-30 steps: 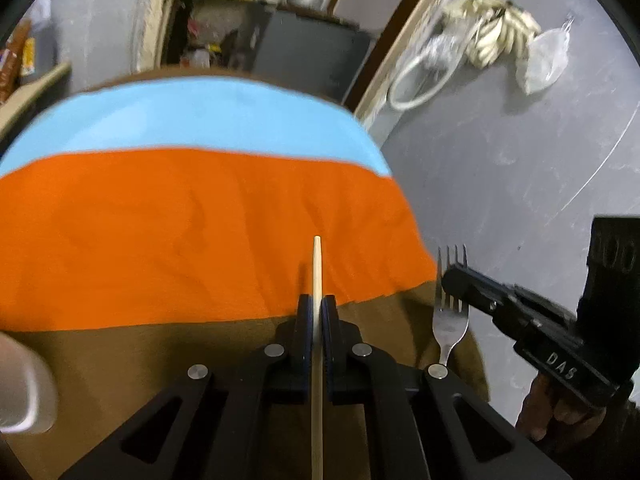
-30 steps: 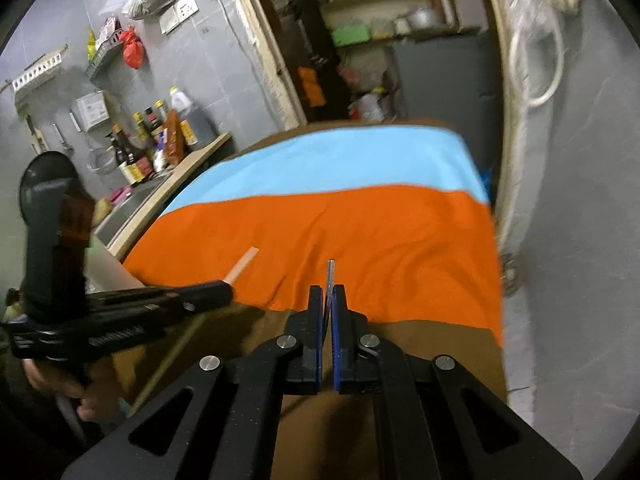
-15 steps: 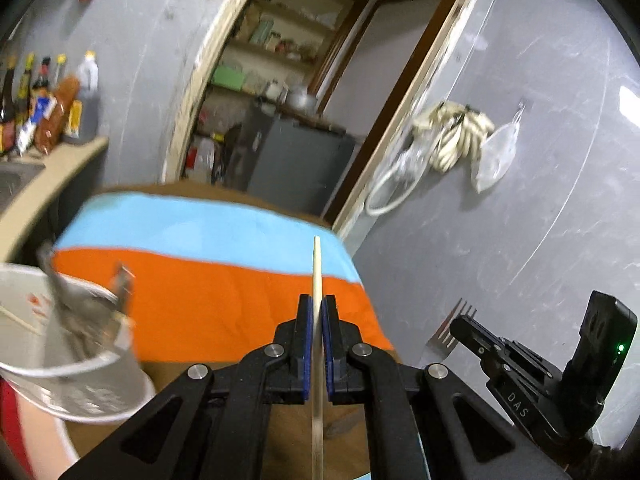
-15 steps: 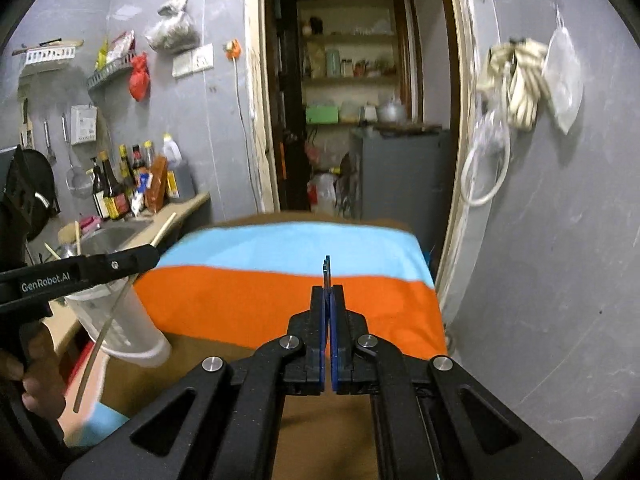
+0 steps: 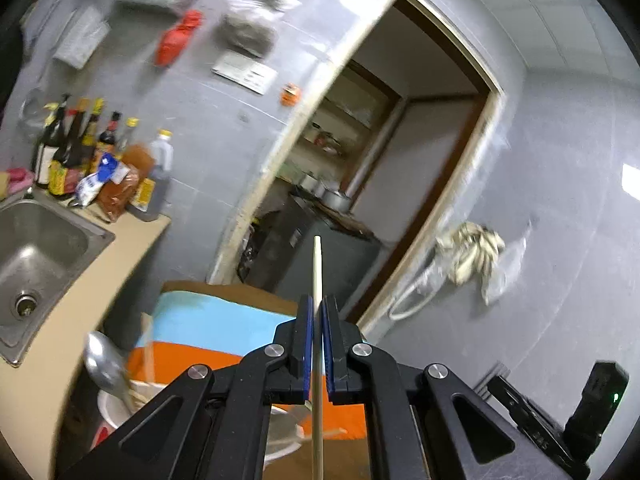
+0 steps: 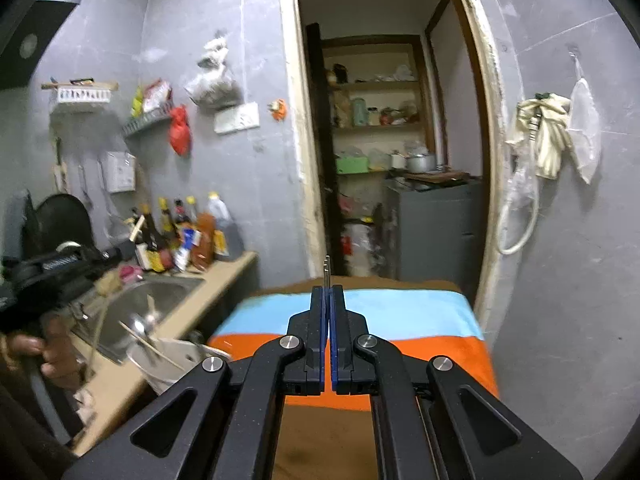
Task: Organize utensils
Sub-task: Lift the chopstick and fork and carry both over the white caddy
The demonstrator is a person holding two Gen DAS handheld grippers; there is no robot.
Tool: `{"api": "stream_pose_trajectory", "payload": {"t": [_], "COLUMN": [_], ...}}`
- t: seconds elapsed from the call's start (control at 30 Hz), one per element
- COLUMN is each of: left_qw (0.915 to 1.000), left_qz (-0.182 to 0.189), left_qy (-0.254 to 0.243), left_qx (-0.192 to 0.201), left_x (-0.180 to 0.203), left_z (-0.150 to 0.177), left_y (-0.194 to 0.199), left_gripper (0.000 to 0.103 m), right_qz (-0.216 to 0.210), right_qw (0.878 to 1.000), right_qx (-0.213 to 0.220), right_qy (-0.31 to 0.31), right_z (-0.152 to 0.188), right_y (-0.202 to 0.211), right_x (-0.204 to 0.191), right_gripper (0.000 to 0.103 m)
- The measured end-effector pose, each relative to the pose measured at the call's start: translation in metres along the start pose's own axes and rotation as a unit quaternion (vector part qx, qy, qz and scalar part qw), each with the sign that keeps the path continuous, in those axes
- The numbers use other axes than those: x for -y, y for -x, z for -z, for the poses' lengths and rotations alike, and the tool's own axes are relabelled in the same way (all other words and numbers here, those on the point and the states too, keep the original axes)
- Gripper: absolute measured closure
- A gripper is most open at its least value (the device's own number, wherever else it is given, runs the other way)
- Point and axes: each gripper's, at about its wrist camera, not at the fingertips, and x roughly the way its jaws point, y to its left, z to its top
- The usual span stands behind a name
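Between the blue pads of the left gripper (image 5: 316,312), a wooden chopstick (image 5: 316,272) is clamped, its tip projecting forward past the fingertips. The right gripper (image 6: 328,296) is likewise closed, pinching a metal fork (image 6: 327,266) seen edge-on, with only the tines showing beyond the pads. Below, near the left edge of the striped cloth (image 6: 400,312), stands a white cup (image 6: 180,360) holding a spoon (image 5: 105,364) and further sticks. A steel sink (image 5: 36,248) and sauce bottles (image 6: 180,232) occupy the worktop (image 6: 208,292) at left.
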Motion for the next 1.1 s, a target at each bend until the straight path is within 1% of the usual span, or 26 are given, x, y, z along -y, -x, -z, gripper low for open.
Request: {"api": "stream_pose_trajectory", "payload": {"t": [0.1, 0.2, 0.33, 0.47, 0.7, 0.97, 1.1], "left_qw": [0.9991, 0.9976, 0.996, 0.9947, 0.9948, 0.9912, 0.9898], "left_qz": [-0.006, -0.014, -0.012, -0.018, -0.05, -0.078, -0.086], "left_qy": [0.037, 0.058, 0.077, 0.09, 0.066, 0.057, 0.062], "left_qx": [0.02, 0.036, 0.045, 0.046, 0.06, 0.09, 0.095], "left_x": [-0.029, -0.051, -0.071, -0.087, -0.099, -0.113, -0.121], "left_z": [-0.014, -0.023, -0.026, -0.021, -0.019, -0.023, -0.02], "left_y": [0.008, 0.007, 0.004, -0.008, -0.024, -0.03, -0.032], "left_gripper": [0.098, 0.098, 0.098, 0.098, 0.098, 0.098, 0.098], "right_qz": [-0.015, -0.031, -0.042, -0.039, -0.036, -0.029, -0.018], "right_qw": [1.0, 0.999, 0.998, 0.997, 0.994, 0.992, 0.99], "right_qx": [0.011, 0.02, 0.032, 0.028, 0.007, -0.021, -0.03], "right_qy": [0.009, 0.019, 0.037, 0.063, 0.102, 0.121, 0.136], "right_z": [-0.007, -0.014, -0.023, -0.025, -0.014, -0.002, 0.005], "right_y": [-0.003, -0.007, -0.015, -0.032, -0.054, -0.076, -0.082], "right_x": [-0.021, -0.04, -0.065, -0.088, -0.113, -0.124, -0.128], "right_gripper": [0.101, 0.101, 0.101, 0.101, 0.101, 0.101, 0.101]}}
